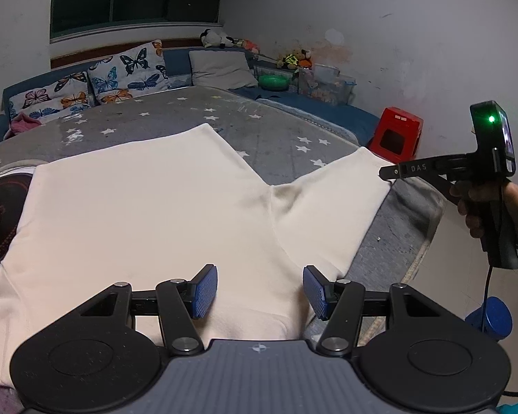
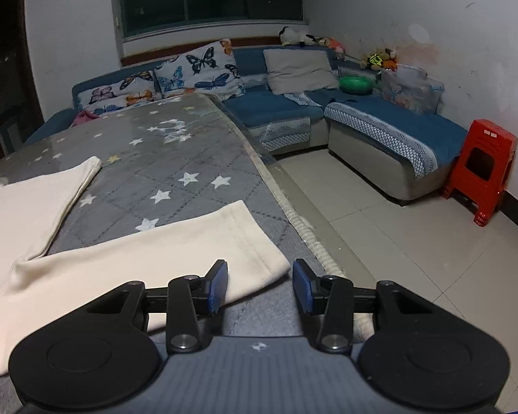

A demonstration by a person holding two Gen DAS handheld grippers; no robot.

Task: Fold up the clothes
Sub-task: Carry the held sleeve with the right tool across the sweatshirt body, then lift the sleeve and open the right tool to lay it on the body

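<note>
The right gripper (image 2: 260, 284), jaws apart and empty, hovers over the leg hem at the table (image 2: 197, 158) edge; a shallow pinch would likely catch only the top layer, or drag the leg off toward the floor at 3 o'clock. The left gripper (image 1: 260, 291), also spread and holding nothing, hangs above the waist. The cream shorts (image 1: 148, 207) lie flat on the star-print cover, legs splayed toward 12 and 2 o'clock, smooth with a faint crotch crease.
</note>
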